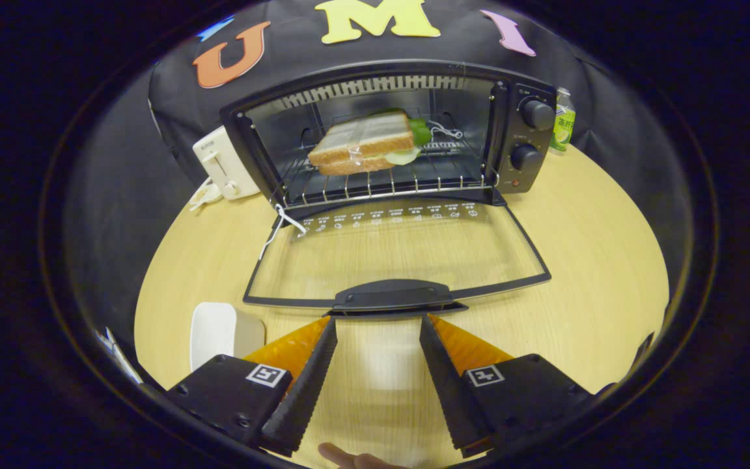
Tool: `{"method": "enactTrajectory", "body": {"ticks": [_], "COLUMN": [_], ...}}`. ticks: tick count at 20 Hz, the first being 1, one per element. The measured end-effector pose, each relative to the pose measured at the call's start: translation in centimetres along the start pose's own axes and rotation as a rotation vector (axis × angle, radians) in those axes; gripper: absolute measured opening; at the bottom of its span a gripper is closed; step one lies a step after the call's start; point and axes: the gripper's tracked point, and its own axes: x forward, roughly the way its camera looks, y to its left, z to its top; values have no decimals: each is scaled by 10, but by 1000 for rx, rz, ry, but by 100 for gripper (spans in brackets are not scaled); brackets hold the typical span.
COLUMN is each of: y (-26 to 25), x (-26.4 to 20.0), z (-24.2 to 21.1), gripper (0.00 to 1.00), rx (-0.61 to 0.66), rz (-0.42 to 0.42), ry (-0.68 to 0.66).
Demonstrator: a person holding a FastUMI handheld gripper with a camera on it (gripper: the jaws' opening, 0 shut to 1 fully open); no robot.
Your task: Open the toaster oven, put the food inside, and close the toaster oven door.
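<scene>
Gripper view: tool (pixel 378 320) fingers apart just short of door handle (pixel 393 296), sandwich (pixel 363 142) half-obscured by wrapping.

The sandwich (pixel 363 144) lies on the rack inside the toaster oven (pixel 388 130). Toaster (pixel 224 163) at its 9 o'clock, bottle (pixel 563 120) at 3 o'clock; the gripper (pixel 378 326), fingers apart, sits at 6 o'clock before the lowered door (pixel 394 260).

Your camera rides on the tool (pixel 378 319), looking forward and slightly down along its spread fingers — they frame the bottom. It sits low over the surface (pixel 596 260), facing the toaster oven (pixel 388 137) close ahead.
</scene>
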Motion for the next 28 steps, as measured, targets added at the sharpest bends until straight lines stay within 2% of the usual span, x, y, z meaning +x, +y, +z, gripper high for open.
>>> {"method": "enactTrajectory", "body": {"ticks": [12, 23, 28], "y": [5, 11, 14], "x": [-25, -44, -53], "z": [21, 43, 58], "gripper": [85, 85, 85], "rx": [-93, -96, -86], "rz": [-61, -47, -42], "ry": [-186, -354, -479]}}
